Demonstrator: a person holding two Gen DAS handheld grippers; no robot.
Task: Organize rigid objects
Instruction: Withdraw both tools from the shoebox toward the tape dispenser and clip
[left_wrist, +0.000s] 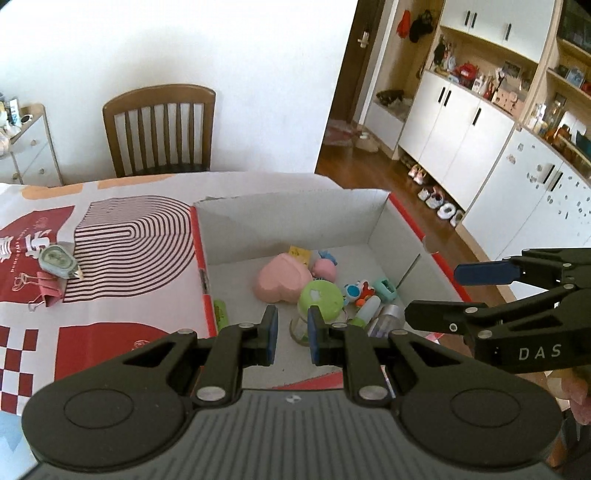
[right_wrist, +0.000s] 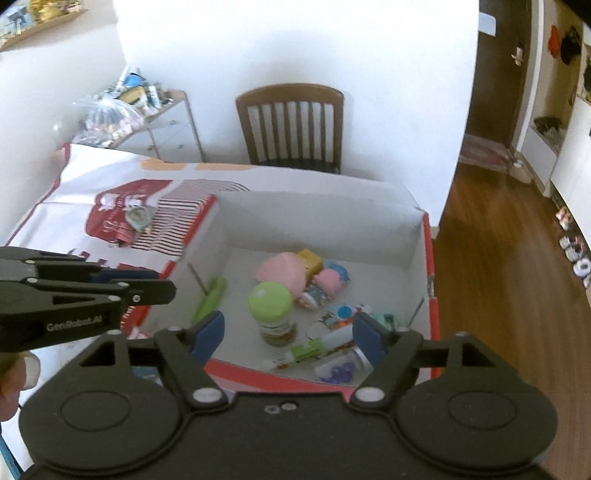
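Note:
A red-rimmed cardboard box (left_wrist: 376, 218) (right_wrist: 417, 240) sits on the table and holds several small things: a pink heart (left_wrist: 282, 282) (right_wrist: 282, 271), a green-lidded jar (left_wrist: 320, 297) (right_wrist: 271, 308), a glue stick (right_wrist: 314, 345), small toys. My left gripper (left_wrist: 291, 334) is open and empty above the box's near left part; it also shows in the right wrist view (right_wrist: 162, 282). My right gripper (right_wrist: 290, 338) is open wide and empty over the box's near edge; it also shows in the left wrist view (left_wrist: 432, 291). A tape measure (left_wrist: 57, 260) (right_wrist: 138, 218) and a pink binder clip (left_wrist: 48, 291) lie on the tablecloth left of the box.
A red-and-white patterned cloth (left_wrist: 122, 240) covers the table. A wooden chair (left_wrist: 159, 129) (right_wrist: 291, 127) stands behind it against the wall. A drawer unit (right_wrist: 166, 125) with clutter stands at the far left. White cabinets (left_wrist: 461, 125) and wood floor (right_wrist: 498, 258) lie to the right.

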